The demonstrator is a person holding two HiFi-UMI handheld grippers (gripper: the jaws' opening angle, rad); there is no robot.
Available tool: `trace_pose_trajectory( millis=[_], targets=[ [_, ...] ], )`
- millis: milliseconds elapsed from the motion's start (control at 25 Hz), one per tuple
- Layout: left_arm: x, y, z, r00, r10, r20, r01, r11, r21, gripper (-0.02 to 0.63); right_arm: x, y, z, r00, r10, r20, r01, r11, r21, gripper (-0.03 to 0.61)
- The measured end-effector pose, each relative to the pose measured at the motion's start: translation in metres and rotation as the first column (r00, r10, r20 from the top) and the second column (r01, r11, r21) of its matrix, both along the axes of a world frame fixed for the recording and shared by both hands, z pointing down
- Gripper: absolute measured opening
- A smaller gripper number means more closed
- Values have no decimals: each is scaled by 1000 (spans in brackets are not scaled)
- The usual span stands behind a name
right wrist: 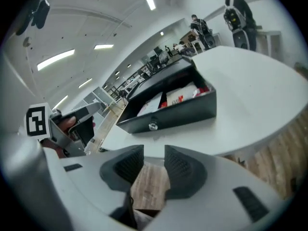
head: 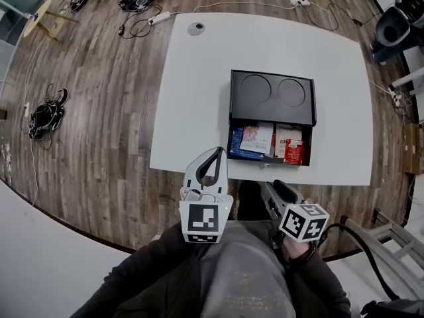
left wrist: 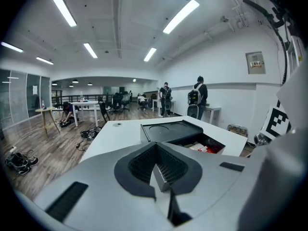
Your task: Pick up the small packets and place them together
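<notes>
Several small packets lie in the open drawer (head: 268,159) of a black box on the white table (head: 199,111): a red packet (head: 293,151), a white and pink one (head: 257,138) and a blue one (head: 237,152). Both grippers hang off the table's near edge, apart from the drawer. My left gripper (head: 219,151) is shut and holds nothing; in its own view the left gripper (left wrist: 156,146) points over the table towards the packets (left wrist: 207,148). My right gripper (right wrist: 154,153) is open and empty, just short of the drawer front with its knob (right wrist: 153,125); in the head view the right gripper (head: 271,187) sits below the drawer.
The black box top (head: 271,91) has two round recesses. A round grommet (head: 196,28) sits at the table's far edge. Cables (head: 142,18) and shoes (head: 45,116) lie on the wooden floor to the left. People stand at far desks (left wrist: 197,97).
</notes>
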State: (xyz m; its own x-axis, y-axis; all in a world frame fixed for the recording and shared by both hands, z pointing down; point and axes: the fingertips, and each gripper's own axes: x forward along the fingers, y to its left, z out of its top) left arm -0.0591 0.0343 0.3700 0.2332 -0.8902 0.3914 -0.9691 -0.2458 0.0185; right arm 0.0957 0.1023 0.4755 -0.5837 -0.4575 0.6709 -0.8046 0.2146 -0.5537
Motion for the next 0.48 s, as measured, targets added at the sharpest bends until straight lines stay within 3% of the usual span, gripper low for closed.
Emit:
trace_pose_trajectory(
  millis=[160, 320, 480],
  targets=[
    [0, -1, -10, 1000, 3, -21, -2, 999, 32, -2, 1, -8, -29, 1000, -19, -16, 20, 997, 78, 133],
    [-9, 3, -22, 999, -14, -30, 16, 998, 61, -2, -12, -31, -58, 994, -99, -40, 105, 982, 156, 133],
    [-19, 2, -21, 998, -58, -29, 59, 997, 50, -2, -26, -69, -73, 991, -135, 14, 131, 979, 154, 133]
  ],
)
